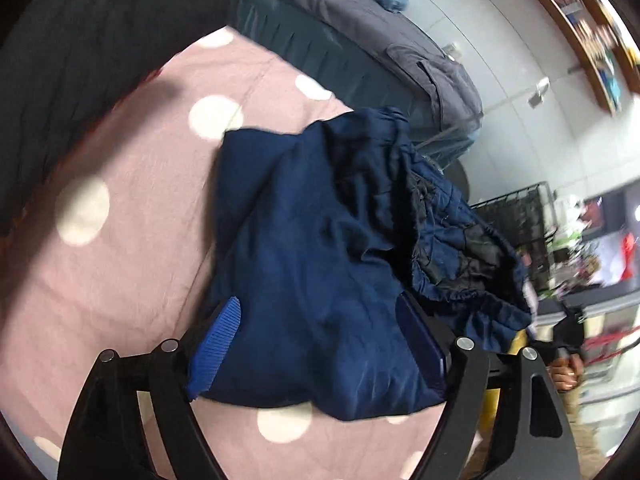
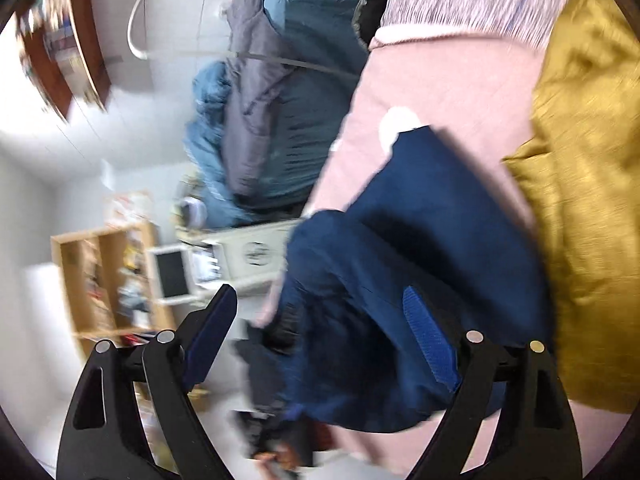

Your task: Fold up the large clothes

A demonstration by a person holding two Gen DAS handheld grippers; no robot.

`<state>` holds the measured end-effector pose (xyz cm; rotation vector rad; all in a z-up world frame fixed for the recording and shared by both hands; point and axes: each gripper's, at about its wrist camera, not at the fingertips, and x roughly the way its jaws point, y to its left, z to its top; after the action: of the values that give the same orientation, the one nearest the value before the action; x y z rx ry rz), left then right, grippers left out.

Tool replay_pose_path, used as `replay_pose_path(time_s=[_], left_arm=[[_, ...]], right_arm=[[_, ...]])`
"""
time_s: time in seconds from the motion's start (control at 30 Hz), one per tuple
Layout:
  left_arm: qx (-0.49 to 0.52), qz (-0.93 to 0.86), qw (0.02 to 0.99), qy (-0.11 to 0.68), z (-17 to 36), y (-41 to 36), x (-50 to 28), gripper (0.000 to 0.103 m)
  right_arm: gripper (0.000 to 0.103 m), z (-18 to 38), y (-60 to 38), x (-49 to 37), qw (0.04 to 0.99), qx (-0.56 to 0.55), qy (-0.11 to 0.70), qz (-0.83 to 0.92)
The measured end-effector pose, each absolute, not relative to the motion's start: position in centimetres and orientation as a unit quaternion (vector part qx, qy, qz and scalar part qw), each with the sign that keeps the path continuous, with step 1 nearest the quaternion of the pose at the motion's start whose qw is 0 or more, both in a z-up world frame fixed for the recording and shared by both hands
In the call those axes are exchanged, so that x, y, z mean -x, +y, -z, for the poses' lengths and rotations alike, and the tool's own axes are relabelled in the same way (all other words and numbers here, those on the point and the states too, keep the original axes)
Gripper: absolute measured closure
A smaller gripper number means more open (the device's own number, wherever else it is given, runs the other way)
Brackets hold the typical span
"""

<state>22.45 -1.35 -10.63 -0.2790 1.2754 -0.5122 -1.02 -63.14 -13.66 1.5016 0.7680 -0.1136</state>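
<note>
A navy blue padded garment (image 1: pixel 320 248) lies bunched on a pink bedsheet with white dots (image 1: pixel 120 240). Its black lining and elastic hem (image 1: pixel 460 240) show at the right. My left gripper (image 1: pixel 320 344) is open, its blue pads (image 1: pixel 218 344) standing wide on either side of the near edge of the garment. In the right wrist view the same garment (image 2: pixel 400 264) hangs over the bed's edge. My right gripper (image 2: pixel 320 344) is open just above it, one pad (image 2: pixel 430 340) over the cloth, the other (image 2: pixel 210 332) over the floor side.
A mustard yellow cloth (image 2: pixel 580 220) lies on the bed beside the garment. A dark cloth (image 1: pixel 80 60) lies at the far left. A second bed with grey and teal bedding (image 1: pixel 360 32) stands behind. A wooden shelf unit (image 2: pixel 112 280) and clutter stand on the floor.
</note>
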Motion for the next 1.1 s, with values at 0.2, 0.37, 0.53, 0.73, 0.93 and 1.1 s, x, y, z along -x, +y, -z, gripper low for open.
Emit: replay_pose_path(time_s=[0.2, 0.37, 0.53, 0.73, 0.93, 1.1], left_arm=[[0.012, 0.242, 0.793, 0.559, 7.9, -8.2, -23.6, 0.024], [-0.042, 0.263, 0.787, 0.557, 8.0, -14.8, -25.2, 0.023], [-0.102, 0.242, 0.769, 0.583, 12.7, -18.4, -25.6, 0.025], [-0.05, 0.215, 0.761, 0.61, 15.7, -15.6, -26.9, 0.06], [-0.038, 0.222, 0.796, 0.561, 11.8, -14.7, -28.8, 0.084], [-0.018, 0.2, 0.828, 0.523, 8.7, -14.4, -32.1, 0.088]], right_arm=[[0.018, 10.2, -58.9, -3.2, 0.741, -0.523, 0.418, 0.061], [0.018, 6.7, -51.0, -9.2, 0.809, -0.304, 0.494, 0.09], [0.04, 11.0, -46.9, -11.9, 0.788, -0.186, 0.57, 0.14], [0.09, 15.9, -50.7, -9.4, 0.737, -0.264, 0.599, 0.168], [0.094, 12.9, -54.4, -9.1, 0.77, -0.326, 0.527, 0.152], [0.094, 10.3, -58.2, -11.3, 0.781, -0.417, 0.444, 0.137]])
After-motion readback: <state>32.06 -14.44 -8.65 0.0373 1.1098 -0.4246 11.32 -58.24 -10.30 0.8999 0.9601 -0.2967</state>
